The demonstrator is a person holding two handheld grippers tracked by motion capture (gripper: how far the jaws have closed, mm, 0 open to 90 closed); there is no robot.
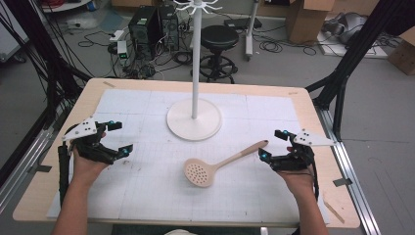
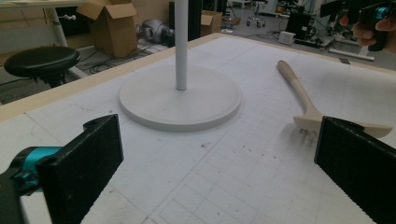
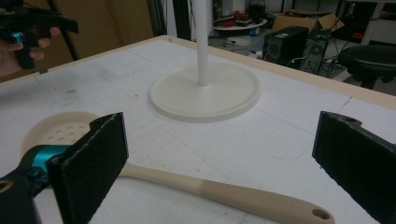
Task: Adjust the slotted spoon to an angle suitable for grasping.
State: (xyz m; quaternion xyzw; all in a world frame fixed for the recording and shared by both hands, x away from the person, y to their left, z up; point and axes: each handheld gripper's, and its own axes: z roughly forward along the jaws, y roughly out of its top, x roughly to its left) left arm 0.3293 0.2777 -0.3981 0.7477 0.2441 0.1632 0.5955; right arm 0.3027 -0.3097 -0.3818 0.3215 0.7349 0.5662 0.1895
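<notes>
Right gripper [image 1: 277, 145] spread, empty | slotted spoon [image 1: 221, 163] flat on worktop [image 1: 58, 186], handle end just ahead, below my jaws | left gripper [image 1: 117, 138] spread, well apart | plan: descend square across handle, pinch near end.

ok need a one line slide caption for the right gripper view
Open right hand-held gripper poised over the handle of a beige slotted spoon lying on the table, white stand behind.

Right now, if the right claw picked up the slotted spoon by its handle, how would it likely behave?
The slotted spoon looks like one rigid piece, so probably stiff and light. Its wide perforated head would likely droop if gripped at the handle end. The smooth rounded handle might twist between the right claw pads.
</notes>
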